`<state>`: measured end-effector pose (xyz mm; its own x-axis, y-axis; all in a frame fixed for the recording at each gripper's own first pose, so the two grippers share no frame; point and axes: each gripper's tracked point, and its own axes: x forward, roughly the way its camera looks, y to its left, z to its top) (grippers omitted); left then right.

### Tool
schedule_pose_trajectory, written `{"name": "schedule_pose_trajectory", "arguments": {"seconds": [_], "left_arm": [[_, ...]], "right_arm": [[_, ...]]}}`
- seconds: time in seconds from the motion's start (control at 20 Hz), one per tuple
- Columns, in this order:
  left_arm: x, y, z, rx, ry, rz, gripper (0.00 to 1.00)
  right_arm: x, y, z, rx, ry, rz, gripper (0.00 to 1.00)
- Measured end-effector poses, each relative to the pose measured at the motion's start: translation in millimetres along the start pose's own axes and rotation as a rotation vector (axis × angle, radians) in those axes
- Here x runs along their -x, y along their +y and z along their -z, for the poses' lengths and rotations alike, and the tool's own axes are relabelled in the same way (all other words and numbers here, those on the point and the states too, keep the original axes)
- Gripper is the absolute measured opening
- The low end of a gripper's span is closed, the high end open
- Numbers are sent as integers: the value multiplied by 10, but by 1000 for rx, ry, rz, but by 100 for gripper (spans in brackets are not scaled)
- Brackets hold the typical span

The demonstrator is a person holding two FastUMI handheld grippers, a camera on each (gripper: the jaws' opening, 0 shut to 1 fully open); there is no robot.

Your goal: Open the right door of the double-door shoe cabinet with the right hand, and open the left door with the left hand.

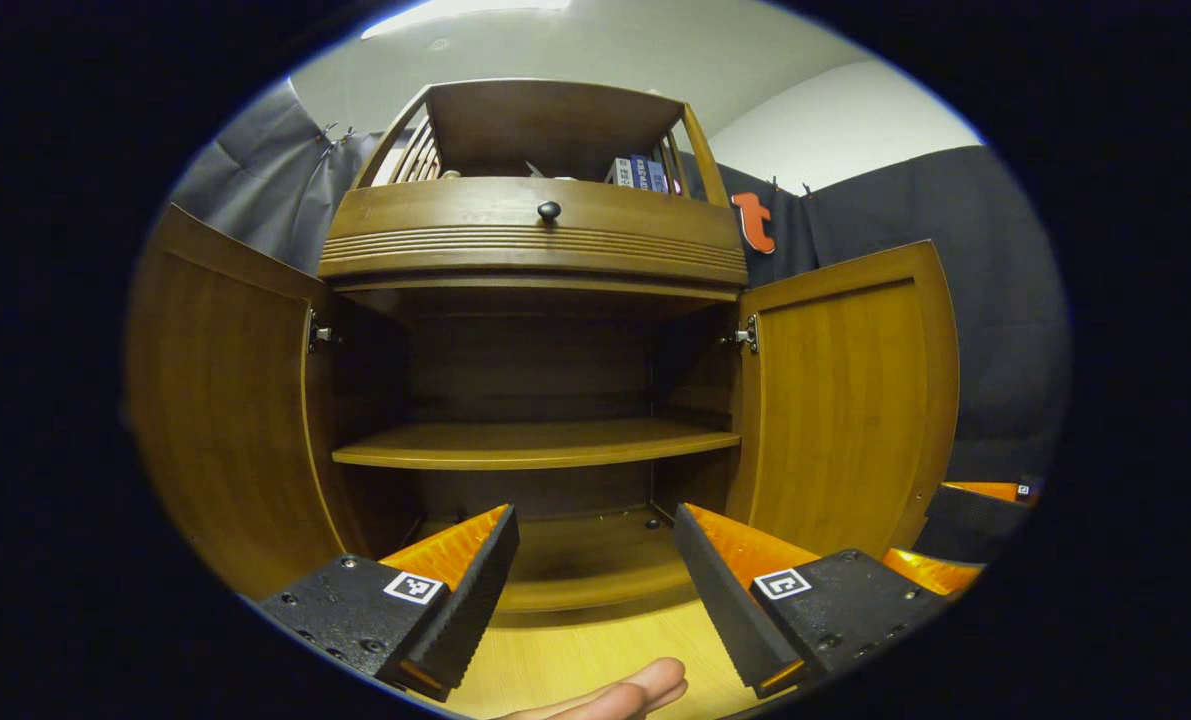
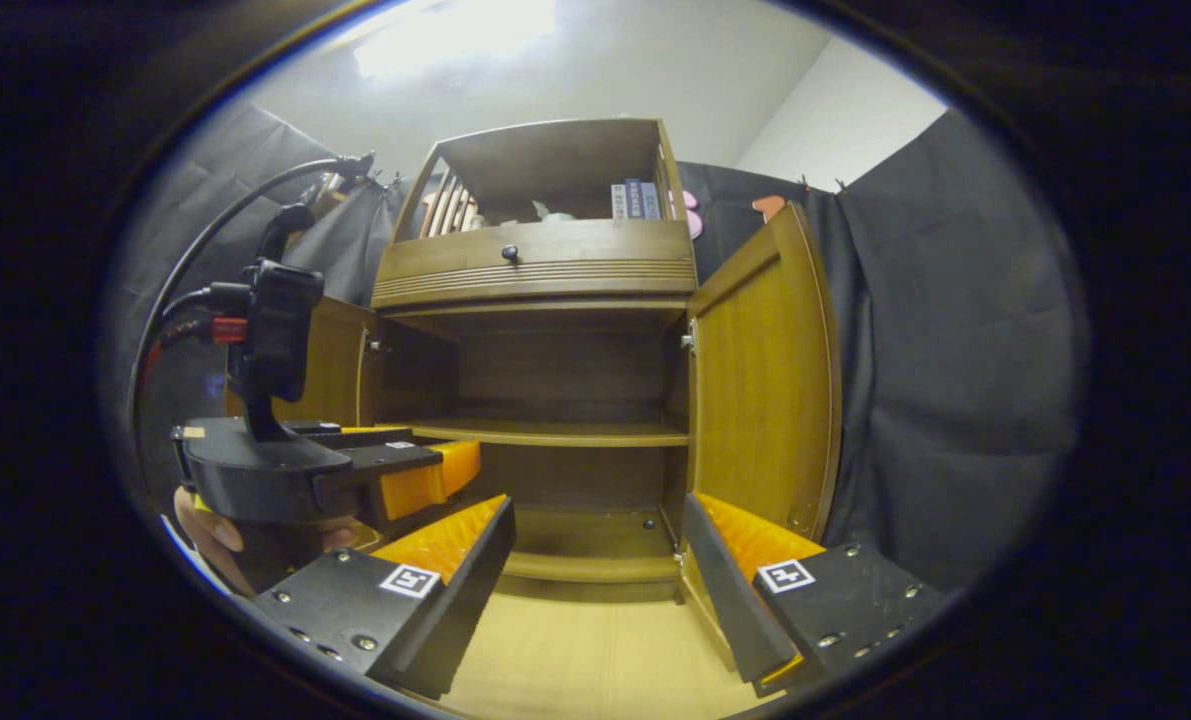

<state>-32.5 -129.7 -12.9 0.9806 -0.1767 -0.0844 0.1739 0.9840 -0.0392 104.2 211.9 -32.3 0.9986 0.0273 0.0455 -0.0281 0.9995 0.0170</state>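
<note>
With both doors swung out, the step in hand appears to be withdrawal: the left gripper [image 1: 595, 590] and right gripper [image 2: 597, 590], each spread wide and holding nothing, should back straight away without brushing the left door [image 1: 220, 400] or right door [image 2: 765, 390]. The shoe cabinet [image 1: 535, 440] stands directly ahead, brown wood, its inner shelf [image 1: 530, 445] bare.

- Your left gripper [image 1: 595, 590] carries flat black plates studded with screws, each bearing a small square black-and-white marker, and ridged inner faces on its fingers.
- Your right gripper [image 2: 598, 590] is built the same way.
- On the left gripper's body [image 2: 255, 470], a black upright mount [image 2: 275, 330] trails black cables with a red connector [image 2: 227, 328].
</note>
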Motion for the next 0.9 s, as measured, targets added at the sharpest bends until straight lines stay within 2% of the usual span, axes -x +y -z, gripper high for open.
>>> {"name": "schedule_pose_trajectory", "arguments": {"seconds": [0.1, 0.25, 0.45, 0.5, 0.55, 0.7, 0.75, 0.8, 0.9], "left_arm": [[1, 38, -13, -14, -11, -19, 99], [3, -30, 33, -25, -3, -14, 99], [45, -131, -36, -18, -53, -4, 97], [46, -148, -22, -20, -51, -3, 99], [57, -136, -18, -22, -52, -13, 97], [40, -125, 1, -26, -50, -30, 99], [47, -156, 41, -19, -39, -19, 98], [59, -213, 73, -7, -24, 4, 99], [104, -267, 34, 25, -31, 28, 99]], "right_arm": [[11, -7, 16, -12, -1, 5, 100], [24, -60, 48, -17, 1, 21, 98], [76, -130, 62, -30, 1, 30, 100], [88, -145, 61, -32, -3, 30, 98], [107, -150, 59, -30, -6, 28, 98], [190, -214, 24, -19, -22, 36, 100], [215, -227, 11, -22, -26, 38, 97], [238, -251, 12, -31, -30, 39, 100], [263, -230, 10, -61, -36, 17, 98]]}}
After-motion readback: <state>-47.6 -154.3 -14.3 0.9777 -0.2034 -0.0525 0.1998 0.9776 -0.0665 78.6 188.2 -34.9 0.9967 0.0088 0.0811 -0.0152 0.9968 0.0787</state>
